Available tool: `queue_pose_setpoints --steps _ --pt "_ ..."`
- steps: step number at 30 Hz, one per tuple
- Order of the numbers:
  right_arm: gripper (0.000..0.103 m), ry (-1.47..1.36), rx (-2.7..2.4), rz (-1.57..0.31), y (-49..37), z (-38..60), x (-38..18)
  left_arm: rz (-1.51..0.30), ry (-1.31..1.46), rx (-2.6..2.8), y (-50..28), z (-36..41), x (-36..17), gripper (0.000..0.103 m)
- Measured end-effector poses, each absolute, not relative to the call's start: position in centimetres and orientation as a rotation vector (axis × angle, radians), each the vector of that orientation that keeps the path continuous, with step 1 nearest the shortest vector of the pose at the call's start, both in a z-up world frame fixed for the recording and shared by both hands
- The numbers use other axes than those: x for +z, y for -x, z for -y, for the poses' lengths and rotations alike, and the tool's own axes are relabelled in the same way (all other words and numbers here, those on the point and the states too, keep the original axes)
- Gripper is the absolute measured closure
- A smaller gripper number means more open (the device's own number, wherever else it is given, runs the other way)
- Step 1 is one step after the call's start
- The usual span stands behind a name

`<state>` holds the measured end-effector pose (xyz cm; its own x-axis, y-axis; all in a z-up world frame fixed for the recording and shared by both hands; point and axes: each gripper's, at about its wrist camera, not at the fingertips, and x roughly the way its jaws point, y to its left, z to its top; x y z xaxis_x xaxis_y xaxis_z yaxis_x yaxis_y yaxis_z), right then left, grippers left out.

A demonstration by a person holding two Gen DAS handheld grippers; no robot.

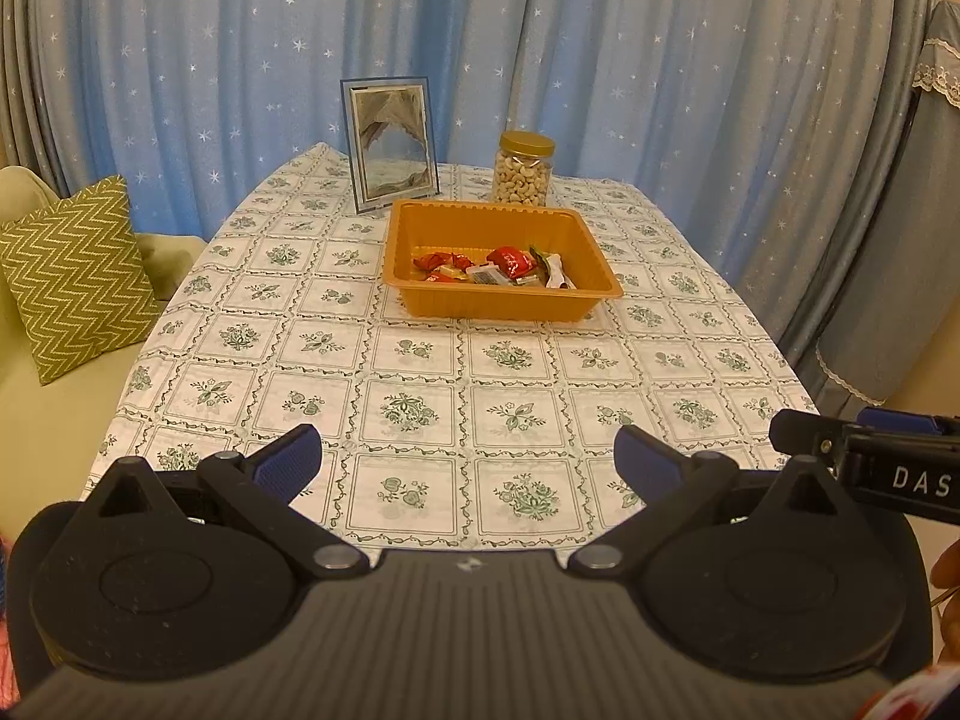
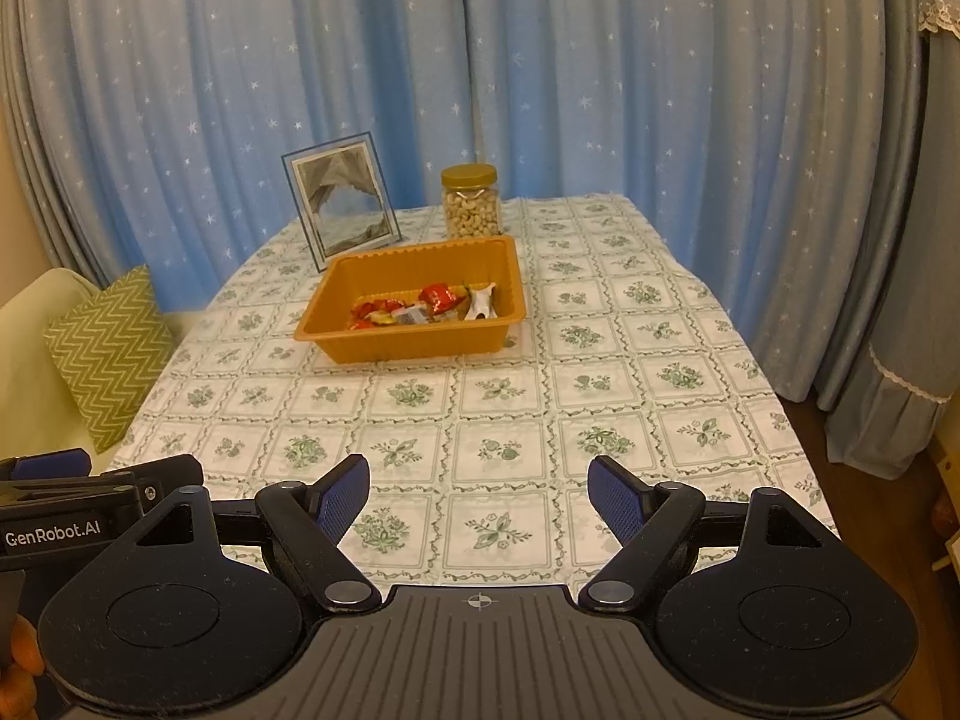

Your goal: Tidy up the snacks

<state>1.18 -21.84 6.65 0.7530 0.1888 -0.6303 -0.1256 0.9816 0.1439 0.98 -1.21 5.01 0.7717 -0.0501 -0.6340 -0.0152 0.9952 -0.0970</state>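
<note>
An orange plastic tray [image 1: 420,294] [image 2: 414,345] stands on the far half of the table. Several wrapped snacks [image 1: 498,267] [image 2: 426,306], red, orange and white, lie in its near end. Behind it is a clear jar of cashews [image 1: 523,171] [image 2: 471,204] with a gold lid. My left gripper [image 1: 468,459] hovers over the near table edge, open and empty. Beside it on the right, my right gripper [image 2: 478,495] hangs open too, nothing between its blue pads. Each gripper shows at the edge of the other's view.
A framed picture [image 1: 393,144] [image 2: 342,198] leans upright left of the jar. The floral tablecloth [image 1: 420,390] [image 2: 510,396] covers the table. A green zigzag cushion [image 1: 72,282] sits on a pale sofa at the left. Blue star curtains hang behind.
</note>
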Motion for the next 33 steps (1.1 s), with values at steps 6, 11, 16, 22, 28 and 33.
queue_pose_setpoints --steps 6,11,16,22,28,33 --pt "0.023 -0.094 0.172 -0.696 -1.17 21.84 6.66 -0.687 0.098 -0.020 -0.98 1.22 5.02 0.000" --pt "0.023 -0.095 0.171 -0.698 -1.18 21.82 6.67 -0.688 0.097 -0.019 -0.93 1.29 5.02 0.000" --pt "0.023 -0.094 0.172 -0.699 -1.21 21.85 6.65 -0.689 0.097 -0.021 -0.95 1.29 5.00 0.000" --pt "0.023 -0.095 0.172 -0.700 -1.23 21.86 6.60 -0.686 0.095 -0.019 -0.95 1.31 4.98 0.000" --pt "0.023 -0.097 0.171 -0.700 -1.24 21.90 6.57 -0.683 0.092 -0.021 -0.98 1.35 4.97 0.000" --pt "0.023 -0.104 0.171 -0.700 -1.44 22.11 6.29 -0.654 0.108 -0.033 -0.96 1.19 5.20 0.000"
